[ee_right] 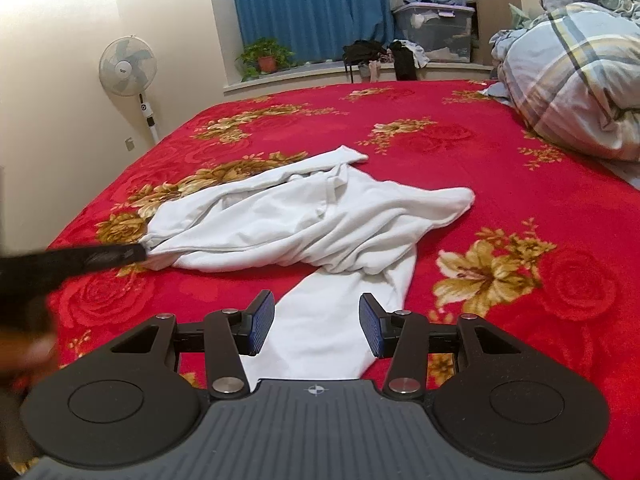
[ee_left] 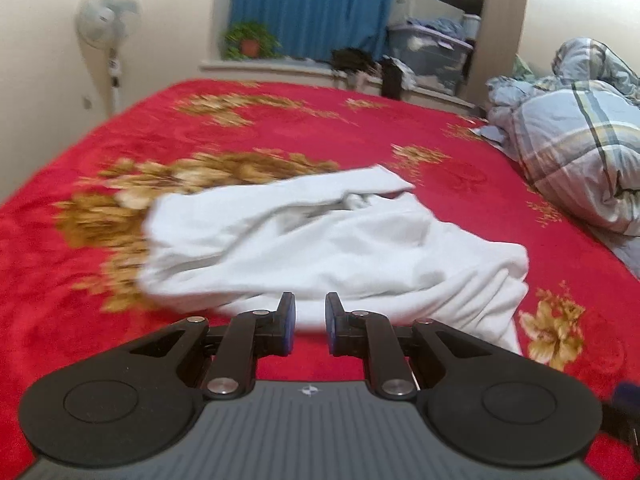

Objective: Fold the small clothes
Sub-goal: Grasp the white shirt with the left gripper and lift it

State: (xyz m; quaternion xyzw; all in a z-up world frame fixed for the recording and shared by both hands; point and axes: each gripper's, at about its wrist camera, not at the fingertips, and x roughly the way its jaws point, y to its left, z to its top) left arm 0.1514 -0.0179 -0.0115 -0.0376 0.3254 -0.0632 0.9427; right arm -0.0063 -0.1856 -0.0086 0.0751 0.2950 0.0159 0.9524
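A crumpled white garment [ee_left: 328, 248] lies on the red flowered bedspread [ee_left: 280, 128]; it also shows in the right wrist view [ee_right: 304, 224], with one long part stretching toward me. My left gripper [ee_left: 310, 316] hovers at the garment's near edge, jaws a small gap apart, nothing between them. In the right wrist view the left gripper [ee_right: 140, 254] appears as a blurred dark shape touching the garment's left end. My right gripper [ee_right: 317, 330] is open, its jaws either side of the garment's near strip, just above it.
A bundled plaid duvet [ee_right: 572, 72] lies at the bed's right side. Beyond the bed stand a fan [ee_right: 128, 68], a potted plant [ee_right: 266, 58], blue curtains and storage boxes [ee_right: 436, 32] on a ledge.
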